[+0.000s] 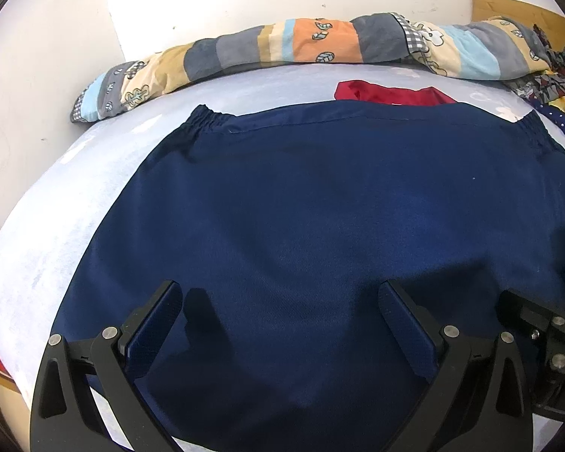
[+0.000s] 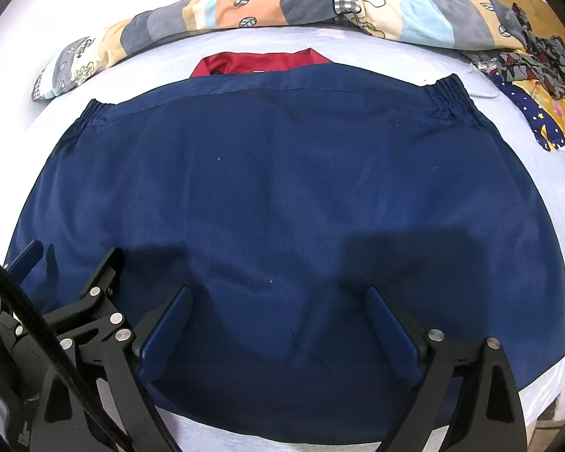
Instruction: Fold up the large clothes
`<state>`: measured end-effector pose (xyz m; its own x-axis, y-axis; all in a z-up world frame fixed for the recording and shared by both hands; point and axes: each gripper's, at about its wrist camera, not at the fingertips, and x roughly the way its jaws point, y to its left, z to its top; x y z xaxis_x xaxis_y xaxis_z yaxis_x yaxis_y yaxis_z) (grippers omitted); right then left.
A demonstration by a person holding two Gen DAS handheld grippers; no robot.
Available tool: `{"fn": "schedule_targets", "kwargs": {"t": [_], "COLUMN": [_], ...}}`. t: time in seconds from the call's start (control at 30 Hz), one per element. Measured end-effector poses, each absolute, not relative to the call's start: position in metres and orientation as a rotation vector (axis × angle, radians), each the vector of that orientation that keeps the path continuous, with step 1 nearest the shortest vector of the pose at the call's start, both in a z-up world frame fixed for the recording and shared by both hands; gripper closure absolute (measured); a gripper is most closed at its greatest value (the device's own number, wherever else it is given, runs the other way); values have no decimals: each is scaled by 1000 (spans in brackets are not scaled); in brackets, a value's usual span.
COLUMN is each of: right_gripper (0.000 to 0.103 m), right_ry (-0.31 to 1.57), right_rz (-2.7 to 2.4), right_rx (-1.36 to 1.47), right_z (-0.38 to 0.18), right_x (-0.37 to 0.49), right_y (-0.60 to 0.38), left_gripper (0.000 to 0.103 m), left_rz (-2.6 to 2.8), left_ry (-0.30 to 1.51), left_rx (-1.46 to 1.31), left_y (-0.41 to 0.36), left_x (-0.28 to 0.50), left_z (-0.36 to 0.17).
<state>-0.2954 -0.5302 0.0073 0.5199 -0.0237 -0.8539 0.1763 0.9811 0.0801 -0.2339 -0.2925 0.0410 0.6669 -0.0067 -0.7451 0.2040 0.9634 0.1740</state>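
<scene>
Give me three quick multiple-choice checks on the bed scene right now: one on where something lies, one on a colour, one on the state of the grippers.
1. Where does the red garment lie?
A. Beyond the far hem of the navy garment, partly under it
B. On top of the striped quilt
C. Between the right gripper's fingers

2. What colour is the bed sheet?
A. Dark green
B. Pale blue-white
C. Orange

3. How do the left gripper and right gripper stand?
A. Both shut on cloth
B. Left open, right shut
C. Both open, gripping nothing

Answers:
1 A, the red cloth shows only past the elastic-cornered hem.
2 B, pale sheet surrounds the navy cloth.
3 C, in each wrist view the fingers are spread wide with only flat navy fabric between them.
</scene>
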Motion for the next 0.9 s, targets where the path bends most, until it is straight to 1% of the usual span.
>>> {"fn": "schedule_targets", "kwargs": {"t": [0.07,0.17,0.27,0.37,0.47,0.57,0.7,0.83,0.9], "right_gripper": [6,11,11,11,11,22,22,22,22], "right_ry": [1040,1026,1002,1016,1032,1001,927,954,948], "right_rz": [-105,-97,-149,-182,-184,-159,-222,-254,-237], "right_rx": [177,246,321,407,413,459,521,730,769], "right_z": [9,19,25,17,18,29,49,25,22], "right_x": [-292,-291,-290,-287,-284,-284,-287,-290,-290], "right_y": [-532,-546,-574,-597,-596,-600,-636,-682,-688], "left_gripper": [0,0,0,0,0,0,0,0,0], "left_rz": [-138,-106,-53,-49,-48,-62,2,62,70], "left_ry": [861,865,893,950,946,938,936,999,1000], "left_rx": [245,230,161,74,114,67,13,-32,-33], "left_y": [-291,-281,-259,-244,-251,-246,-224,-201,-200], "left_x": [-229,-220,-205,-194,-195,-193,-183,-170,-168], "left_z": [44,50,51,44,45,53,61,47,48]}}
